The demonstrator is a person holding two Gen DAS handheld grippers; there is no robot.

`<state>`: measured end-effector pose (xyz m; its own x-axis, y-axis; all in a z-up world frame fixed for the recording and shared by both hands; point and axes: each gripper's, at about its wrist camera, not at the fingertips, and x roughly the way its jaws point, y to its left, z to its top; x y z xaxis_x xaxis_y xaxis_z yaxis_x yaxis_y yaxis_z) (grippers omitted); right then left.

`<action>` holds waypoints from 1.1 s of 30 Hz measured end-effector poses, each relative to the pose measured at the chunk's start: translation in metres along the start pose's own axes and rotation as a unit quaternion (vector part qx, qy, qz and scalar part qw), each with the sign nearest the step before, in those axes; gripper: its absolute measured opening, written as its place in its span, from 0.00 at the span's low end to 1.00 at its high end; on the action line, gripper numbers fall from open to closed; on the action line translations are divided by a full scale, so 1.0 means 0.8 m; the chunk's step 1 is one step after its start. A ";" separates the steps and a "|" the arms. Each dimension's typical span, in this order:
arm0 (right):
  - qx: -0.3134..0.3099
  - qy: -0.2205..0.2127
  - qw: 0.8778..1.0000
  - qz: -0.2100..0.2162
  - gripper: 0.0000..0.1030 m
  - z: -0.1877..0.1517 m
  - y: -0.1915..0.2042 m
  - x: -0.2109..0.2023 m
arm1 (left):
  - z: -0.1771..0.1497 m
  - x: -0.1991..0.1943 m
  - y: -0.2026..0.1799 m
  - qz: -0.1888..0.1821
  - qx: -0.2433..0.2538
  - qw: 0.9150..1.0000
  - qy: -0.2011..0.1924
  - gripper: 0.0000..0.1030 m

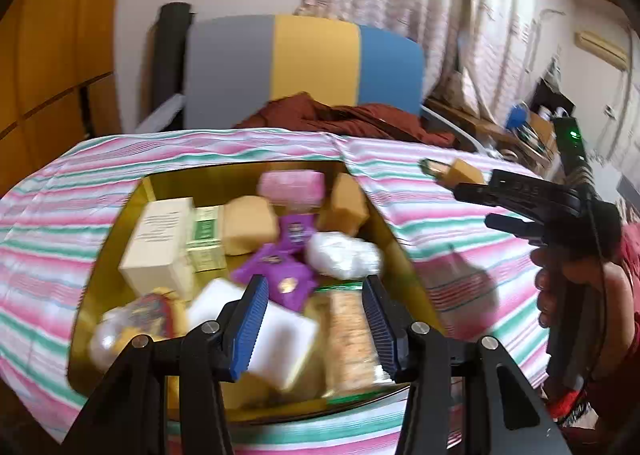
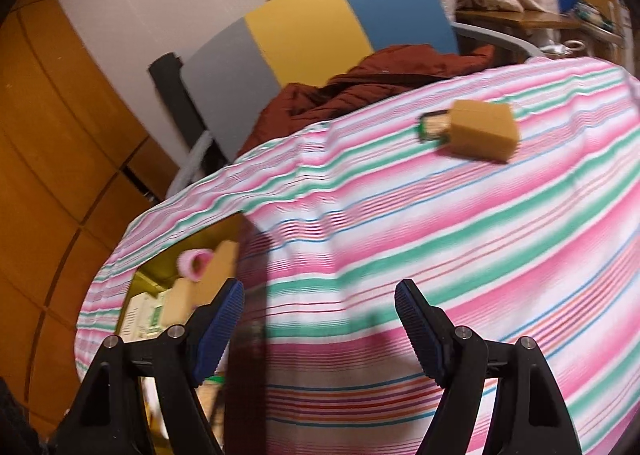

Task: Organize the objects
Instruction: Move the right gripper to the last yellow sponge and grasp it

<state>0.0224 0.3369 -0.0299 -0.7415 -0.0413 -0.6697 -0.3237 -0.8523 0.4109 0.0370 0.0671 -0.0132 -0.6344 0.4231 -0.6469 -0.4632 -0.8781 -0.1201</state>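
The left hand-held gripper point(image 1: 316, 319) hangs over a gold tray point(image 1: 394, 251), its blue ribbed pads apart with nothing pressed between them. Directly beneath its fingers lie a white block point(image 1: 280, 339) and a clear packet of biscuits point(image 1: 350, 339). Farther into the tray sit purple sachets point(image 1: 280, 267), a white crumpled bag point(image 1: 344, 259), a cream carton point(image 1: 160, 243), a green-and-white box point(image 1: 206, 243), tan blocks point(image 1: 250, 229) and a pink packet point(image 1: 290, 183); blur hides finer detail. The tray rests on a surface covered by a pink, green and white striped cloth point(image 1: 420, 175). The right hand-held gripper point(image 2: 320, 319) is held above the bare cloth beside the tray, jaws standing wide and empty; in the left wrist view a hand point(image 1: 568, 279) grips its handle. Well apart from the tray, a tan box point(image 2: 482, 129) lies on the cloth touching a small green-edged packet point(image 2: 434, 127). Beyond the cloth's far edge lie a rust-brown garment point(image 2: 360, 83) and a grey, yellow and blue panel point(image 1: 304, 59).
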 end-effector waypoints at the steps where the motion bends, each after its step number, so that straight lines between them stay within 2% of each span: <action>1: 0.001 0.002 1.000 -0.009 0.76 0.002 -0.006 0.001 | 0.003 0.004 -0.007 -0.007 0.006 1.000 0.004 0.48; 4: -0.001 0.010 0.999 -0.037 0.76 0.007 -0.024 0.005 | 0.011 0.018 -0.034 -0.027 0.023 0.999 0.020 0.48; 13: -0.002 0.005 0.997 -0.078 0.76 0.023 -0.069 -0.001 | 0.024 0.051 -0.106 -0.074 0.072 0.993 0.051 0.48; 23: -0.005 -0.002 0.995 -0.099 0.76 0.041 -0.110 0.002 | 0.037 0.089 -0.152 -0.094 0.093 0.987 0.089 0.48; 28: -0.013 -0.006 0.996 -0.091 0.76 0.076 -0.138 0.017 | 0.037 0.089 -0.162 -0.101 0.098 0.986 0.090 0.48; 33: -0.008 -0.017 0.995 -0.097 0.77 0.135 -0.166 0.038 | 0.037 0.087 -0.160 -0.100 0.091 0.987 0.092 0.48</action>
<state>-0.0206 0.5055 -0.0379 -0.6855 0.1427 -0.7140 -0.4541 -0.8503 0.2661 0.0337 0.2159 -0.0208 -0.4047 0.5213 -0.7513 -0.6813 -0.7199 -0.1326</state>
